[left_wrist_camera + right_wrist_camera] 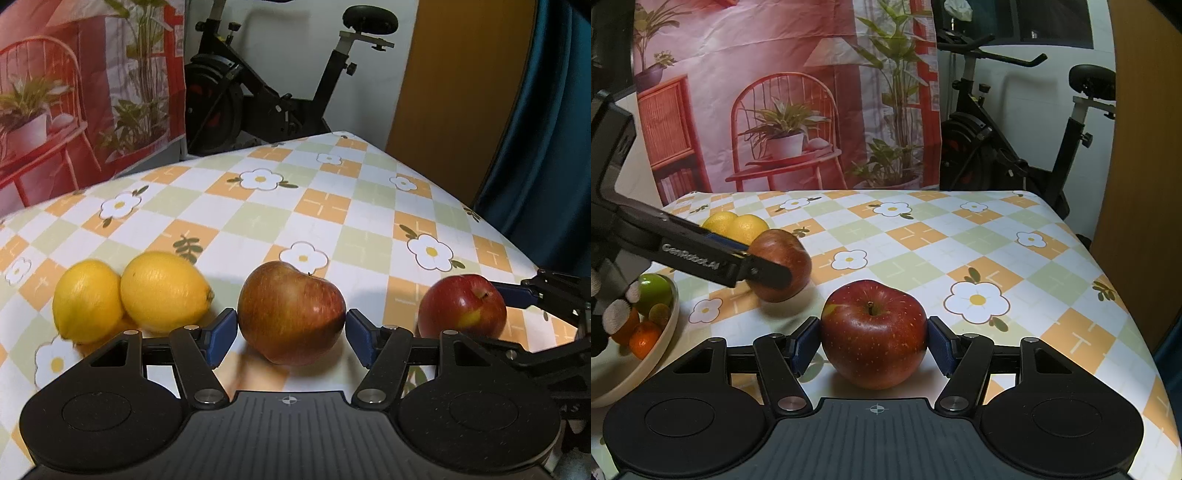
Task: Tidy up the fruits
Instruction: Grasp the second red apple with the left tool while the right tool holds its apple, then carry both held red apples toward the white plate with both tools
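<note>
A brownish-red apple (291,314) sits on the checked tablecloth between the blue pads of my left gripper (291,326), and both pads press its sides. The right wrist view shows this gripper (764,262) reaching in from the left, around that apple (786,254). A darker red apple (873,332), stem up, rests on the cloth, and my right gripper (873,338) is shut on it. In the left wrist view this apple (461,306) lies to the right with a blue pad (511,295) against it. Two lemons (164,291) lie touching, just left of the left gripper.
A cream bowl (670,321) at the near left table edge holds a green fruit (655,291) and small oranges (644,341). A gloved hand (613,317) is above it. The flowered tablecloth (960,236) stretches back and right. An exercise bike (1015,147) stands behind the table.
</note>
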Motion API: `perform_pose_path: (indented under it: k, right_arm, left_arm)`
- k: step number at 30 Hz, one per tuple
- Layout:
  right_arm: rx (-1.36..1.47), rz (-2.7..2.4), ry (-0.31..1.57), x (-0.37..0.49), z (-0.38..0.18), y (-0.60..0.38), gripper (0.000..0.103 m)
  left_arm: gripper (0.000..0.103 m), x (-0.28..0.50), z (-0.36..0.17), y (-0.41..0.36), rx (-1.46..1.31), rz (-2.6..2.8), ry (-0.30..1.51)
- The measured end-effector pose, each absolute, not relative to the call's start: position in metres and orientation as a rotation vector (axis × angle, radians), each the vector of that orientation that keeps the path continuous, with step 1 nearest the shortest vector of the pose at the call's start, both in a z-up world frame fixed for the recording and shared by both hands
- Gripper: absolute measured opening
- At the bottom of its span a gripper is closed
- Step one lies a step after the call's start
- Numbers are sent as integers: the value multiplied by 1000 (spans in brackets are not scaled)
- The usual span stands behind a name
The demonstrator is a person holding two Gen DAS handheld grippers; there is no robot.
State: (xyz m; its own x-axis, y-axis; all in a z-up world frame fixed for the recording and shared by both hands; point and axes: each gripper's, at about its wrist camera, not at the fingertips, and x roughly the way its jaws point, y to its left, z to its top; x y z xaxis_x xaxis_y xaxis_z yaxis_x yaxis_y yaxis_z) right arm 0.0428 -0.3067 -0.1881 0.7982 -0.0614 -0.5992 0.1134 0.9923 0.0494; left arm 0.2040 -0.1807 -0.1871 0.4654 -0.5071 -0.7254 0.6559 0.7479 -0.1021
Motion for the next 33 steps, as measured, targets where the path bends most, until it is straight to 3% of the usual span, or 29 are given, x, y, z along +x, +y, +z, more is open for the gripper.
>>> perform_pose_path:
  k: [14, 17, 19, 33]
  right_arm:
    - [89, -96, 638, 43, -189, -307, 58]
    - [90, -95, 638, 43, -189, -307, 58]
    - [90, -95, 638, 43, -189, -307, 58]
    - [98, -95, 638, 43, -191, -308, 59]
  left_arm:
    - [58, 196, -197, -159, 214, -701, 891]
    - [65, 195, -192, -155, 191, -705, 873]
    - [75, 197, -189, -154, 152, -706, 873]
    - [75, 212, -196, -181, 157, -646, 842]
